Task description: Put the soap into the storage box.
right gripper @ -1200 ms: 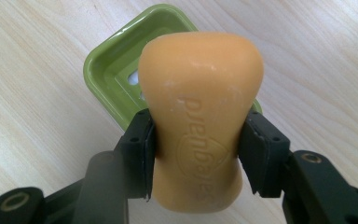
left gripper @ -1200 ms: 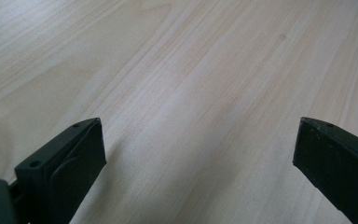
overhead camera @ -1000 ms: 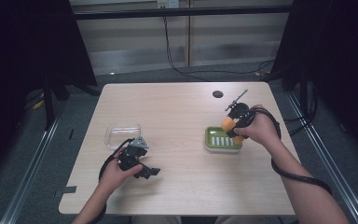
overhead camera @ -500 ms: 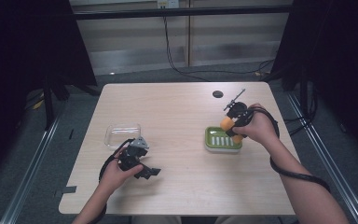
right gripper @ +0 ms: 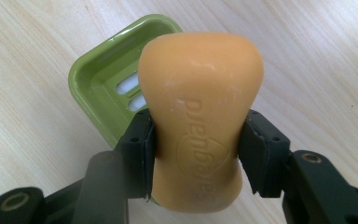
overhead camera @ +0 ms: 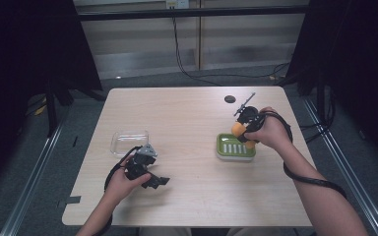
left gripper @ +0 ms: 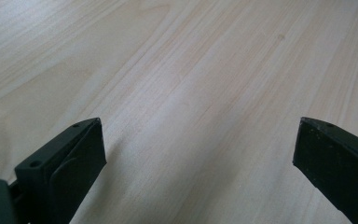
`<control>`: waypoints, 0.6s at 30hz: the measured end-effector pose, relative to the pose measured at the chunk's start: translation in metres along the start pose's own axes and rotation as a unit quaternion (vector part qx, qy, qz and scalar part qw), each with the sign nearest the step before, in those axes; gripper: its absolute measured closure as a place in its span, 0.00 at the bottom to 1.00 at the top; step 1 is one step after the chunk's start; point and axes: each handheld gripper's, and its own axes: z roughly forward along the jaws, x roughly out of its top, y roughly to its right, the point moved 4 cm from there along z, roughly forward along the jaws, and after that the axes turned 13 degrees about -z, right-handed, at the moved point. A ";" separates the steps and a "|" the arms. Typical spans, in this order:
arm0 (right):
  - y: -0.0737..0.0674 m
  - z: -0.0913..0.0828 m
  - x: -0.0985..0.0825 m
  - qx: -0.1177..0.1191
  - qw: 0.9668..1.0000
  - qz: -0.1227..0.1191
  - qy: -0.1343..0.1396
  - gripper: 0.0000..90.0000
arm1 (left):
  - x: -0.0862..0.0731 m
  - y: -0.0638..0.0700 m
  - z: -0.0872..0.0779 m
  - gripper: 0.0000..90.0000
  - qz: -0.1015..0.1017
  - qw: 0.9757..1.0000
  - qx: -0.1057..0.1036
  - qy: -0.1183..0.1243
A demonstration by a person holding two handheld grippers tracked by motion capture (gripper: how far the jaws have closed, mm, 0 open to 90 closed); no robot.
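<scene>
Forearms came in from the bottom edge of the high view, and over the last second almost nothing about them had changed. Nearest, at the lower left of that frame, the left gripper lay low over the table, in the same spot as a second earlier; its own view showed the two black jaws spread wide with bare pale wood between them and nothing held. Just beyond it, toward the left middle of the frame, the clear plastic container sat where it had been, untouched. At the right middle, the right gripper remained clamped on the orange soap bar, the pads pressing its narrow waist from both sides in the right gripper view, with the grip no looser or tighter than before. The bar hung over the green soap dish, whose slotted floor showed behind and below it; whether the soap's lower end touched the dish could not be told. The hand had shifted only slightly across the three high views. Farthest off, near the top edge of the table, a small dark round spot stayed put. Judging by this stillness, the soap was either just lifted from the dish or about to be set into it, and the grip looked secure enough for either move
</scene>
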 end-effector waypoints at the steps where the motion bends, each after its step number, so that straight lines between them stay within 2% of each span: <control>1: 0.000 0.000 0.000 0.000 1.000 0.000 0.000 0.56 | 0.000 0.000 0.000 0.02 0.000 1.000 0.000 0.000; 3: 0.000 0.001 0.001 0.000 1.000 0.004 0.001 0.56 | 0.000 0.000 0.000 0.02 0.000 1.000 0.000 0.000; 6: 0.000 0.003 0.001 0.001 1.000 -0.007 0.002 0.56 | 0.000 0.000 0.000 0.02 0.004 1.000 0.001 -0.003; 18: -0.001 0.008 0.001 0.002 1.000 -0.021 0.005 0.56 | 0.000 -0.001 -0.001 0.02 0.005 1.000 0.001 -0.004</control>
